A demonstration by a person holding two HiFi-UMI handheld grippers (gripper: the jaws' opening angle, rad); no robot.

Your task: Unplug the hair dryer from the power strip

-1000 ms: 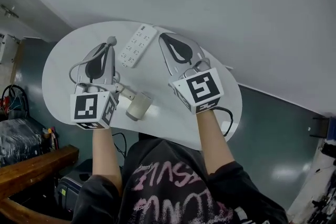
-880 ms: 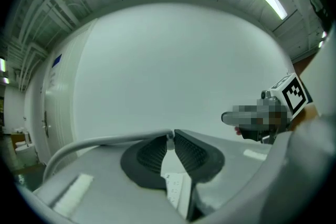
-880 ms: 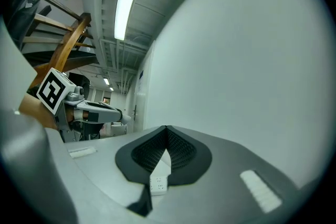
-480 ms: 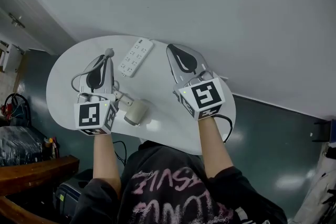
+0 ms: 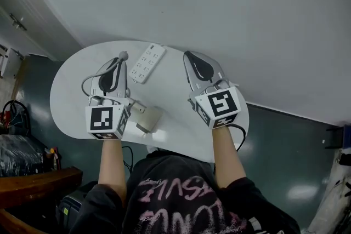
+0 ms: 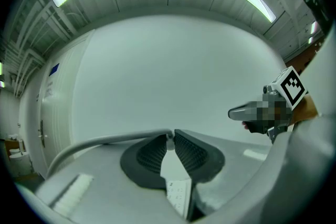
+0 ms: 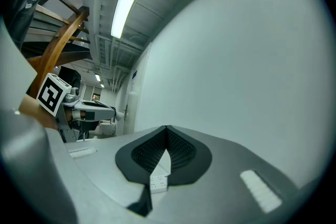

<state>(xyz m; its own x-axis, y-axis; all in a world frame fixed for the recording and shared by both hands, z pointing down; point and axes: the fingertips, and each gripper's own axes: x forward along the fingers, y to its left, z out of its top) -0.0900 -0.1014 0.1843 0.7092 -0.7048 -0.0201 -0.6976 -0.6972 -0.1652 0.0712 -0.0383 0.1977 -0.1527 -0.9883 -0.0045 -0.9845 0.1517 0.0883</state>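
The white power strip (image 5: 147,63) lies on the oval white table (image 5: 71,90), with no plug in it. My left gripper (image 5: 123,57) is to its left, shut on the hair dryer's grey plug (image 5: 124,55). The plug's cord (image 5: 85,83) loops back along the gripper, and the same cord (image 6: 105,140) runs in to the jaw tips of the left gripper (image 6: 169,137). The pale hair dryer (image 5: 147,118) lies near the table's front edge, partly hidden by the left gripper's body. My right gripper (image 5: 189,56) is right of the strip, and the right gripper (image 7: 167,129) is shut on nothing.
The power strip (image 6: 178,194) shows below the left jaws, and the power strip (image 7: 159,181) shows below the right jaws too. A black cable (image 5: 239,134) hangs off the table's right edge. A white wall stands behind the table. Dark floor and clutter lie to the left.
The head view has shifted, so the table sits lower in frame. Both grippers hold about the same places beside the strip, and the left one still grips the plug.
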